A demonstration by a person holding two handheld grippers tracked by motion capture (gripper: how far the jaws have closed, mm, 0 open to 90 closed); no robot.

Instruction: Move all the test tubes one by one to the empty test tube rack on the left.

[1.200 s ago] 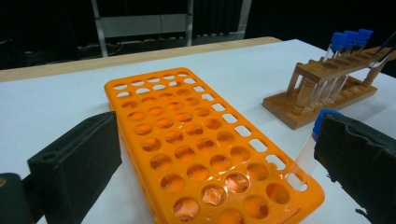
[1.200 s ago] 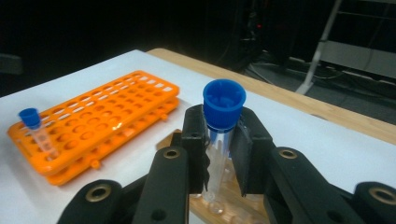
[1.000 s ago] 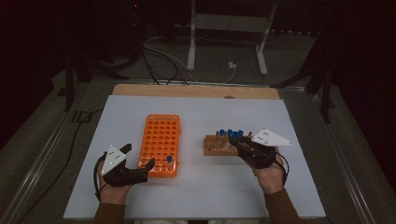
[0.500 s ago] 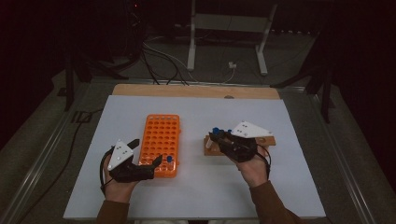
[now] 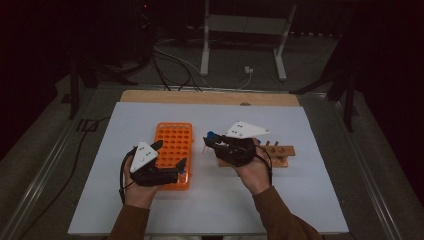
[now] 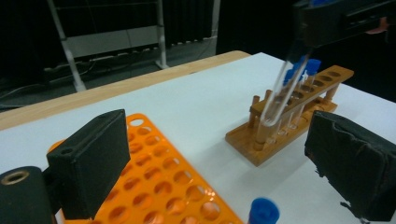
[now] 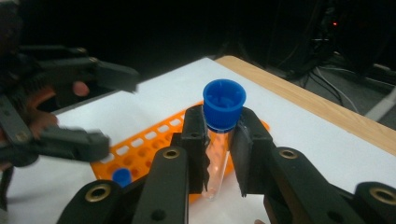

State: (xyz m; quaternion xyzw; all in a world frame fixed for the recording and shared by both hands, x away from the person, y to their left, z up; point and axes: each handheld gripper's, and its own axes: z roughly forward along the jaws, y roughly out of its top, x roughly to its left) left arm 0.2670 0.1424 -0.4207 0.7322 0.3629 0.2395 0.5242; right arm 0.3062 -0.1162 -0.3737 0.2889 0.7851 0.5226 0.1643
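The right tool is clamping a clear tube with a blue cap just under the cap, and in the high view it is hanging mid-frame, between the orange rack and the wooden rack. The left tool is standing wide with nothing between its pads, over the lower end of the orange rack; its jaws have just been closing a little.

The likeliest trouble, I judge, is the tube's free lower end: in the left gripper view it is slanting close to the wooden rack's posts and the capped tubes standing there, so a sideways swing could be knocking them or levering the tube in the pads. A tilted tube could also be catching on a hole's rim in the orange rack.

Room is generous: bare worktop is lying at lower right and across the upper part, with the edges well apart from both racks. The left tool is crowding the orange rack's near rows.
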